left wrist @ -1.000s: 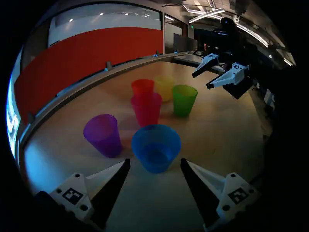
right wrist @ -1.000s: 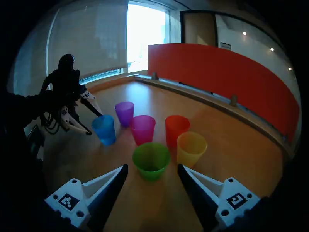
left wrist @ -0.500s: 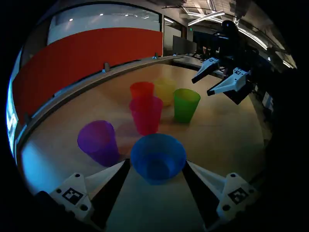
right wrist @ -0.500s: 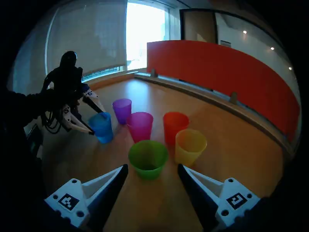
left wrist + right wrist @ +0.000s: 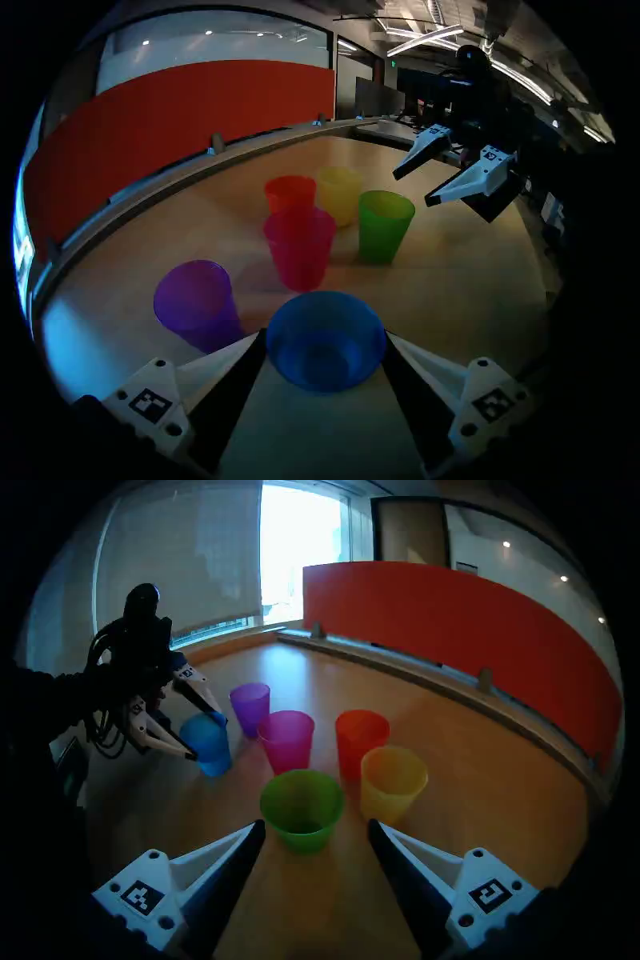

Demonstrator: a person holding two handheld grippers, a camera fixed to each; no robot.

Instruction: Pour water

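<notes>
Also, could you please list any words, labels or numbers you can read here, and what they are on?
None readable.
The square markers on the left hand-held gripper are patterns, not text.
The wall plaque is too blurred.

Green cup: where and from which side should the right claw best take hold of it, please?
Probably the side wall below the rim, straight in from the near side: the green cup stands upright just ahead of the open right claw, while the yellow cup sits close on its right.
</notes>
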